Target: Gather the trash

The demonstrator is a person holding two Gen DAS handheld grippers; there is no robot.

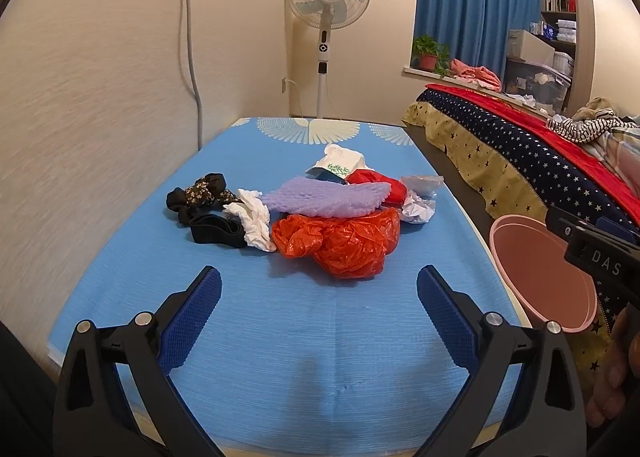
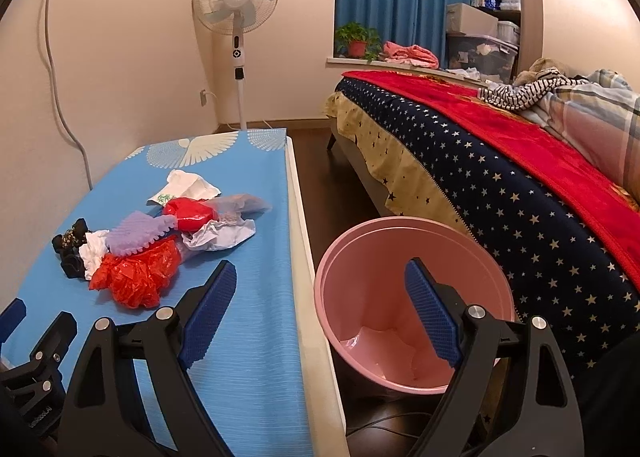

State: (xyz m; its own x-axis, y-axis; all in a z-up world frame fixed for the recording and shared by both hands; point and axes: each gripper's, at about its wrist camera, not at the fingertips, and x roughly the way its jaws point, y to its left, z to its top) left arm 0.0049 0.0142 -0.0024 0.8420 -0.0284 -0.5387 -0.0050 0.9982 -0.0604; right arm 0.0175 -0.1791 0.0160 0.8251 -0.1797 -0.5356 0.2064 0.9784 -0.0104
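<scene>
Your left gripper (image 1: 319,297) hangs above the near part of the blue table cover (image 1: 280,337), its jaws spread wide with nothing between them. Your right gripper (image 2: 320,295) is just as wide and just as empty; its left finger sits over the table's edge and its right finger over the mouth of the pink bin (image 2: 348,297).

That bin stands on the dark floor between the table and the bed (image 2: 500,185), just beside the table's white edge. Inside it you can see a crumpled pale sheet lying on the bottom; whether it is paper or plastic cannot be told. From the left wrist view only the bin's rim (image 1: 496,241) shows at the right, partly behind your right gripper's body.

The trash lies in one loose heap in the middle of the table, well ahead of both grippers. Nearest you is a crumpled orange-red plastic bag (image 1: 340,241). Behind it rests a lilac foam sheet (image 1: 328,197), with a red bag (image 1: 378,181) and a white printed wrapper (image 1: 340,161) further back. Crumpled white paper (image 1: 416,209) and a clear plastic bag (image 1: 422,183) sit on the bin side. On the wall side lie white tissue (image 1: 254,221) and dark cloth pieces (image 1: 204,201).
</scene>
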